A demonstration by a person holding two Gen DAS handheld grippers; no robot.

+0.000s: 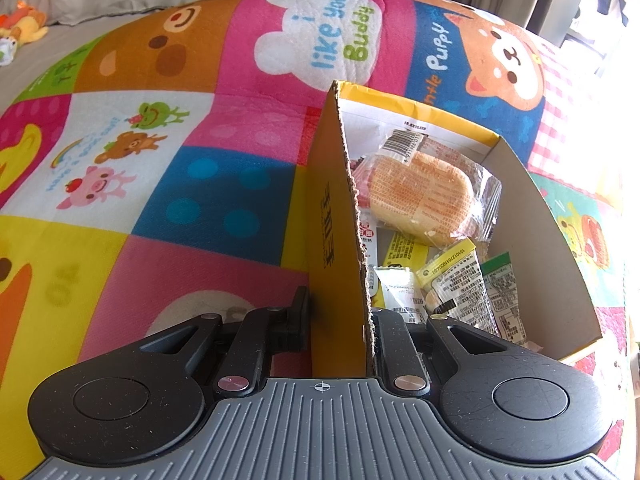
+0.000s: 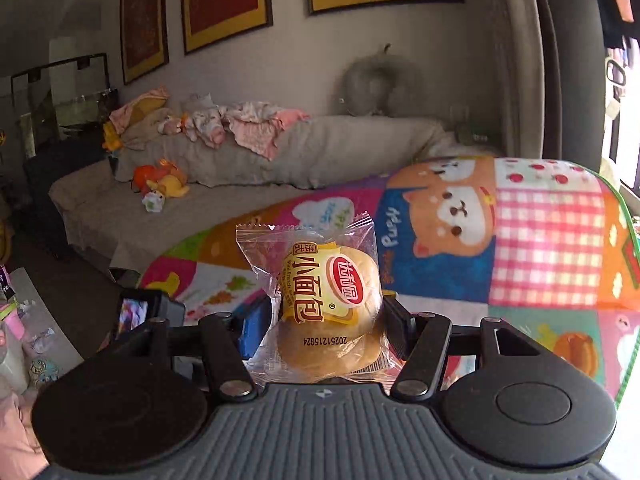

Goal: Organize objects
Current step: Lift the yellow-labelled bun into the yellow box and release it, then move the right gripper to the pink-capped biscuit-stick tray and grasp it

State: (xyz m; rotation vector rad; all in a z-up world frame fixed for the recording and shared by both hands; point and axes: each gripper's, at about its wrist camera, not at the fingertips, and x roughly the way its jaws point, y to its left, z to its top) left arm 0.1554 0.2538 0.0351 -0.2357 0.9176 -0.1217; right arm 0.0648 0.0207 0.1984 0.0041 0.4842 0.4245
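Observation:
My left gripper (image 1: 340, 320) is shut on the near wall of a yellow cardboard box (image 1: 336, 208) that stands on the colourful play mat (image 1: 168, 168). Inside the box lie a wrapped bread bun (image 1: 424, 196) and several small snack packets (image 1: 460, 292). My right gripper (image 2: 328, 320) is shut on another wrapped bread bun (image 2: 330, 308) with a yellow and red label, held upright above the mat (image 2: 540, 240). The box is not in the right wrist view.
A grey sofa (image 2: 224, 184) with baby clothes and plush toys (image 2: 160, 184) runs behind the mat. Framed pictures (image 2: 224, 4) hang on the wall. A curtain and a bright window (image 2: 624, 92) are at the right. Clutter sits at the lower left (image 2: 24, 332).

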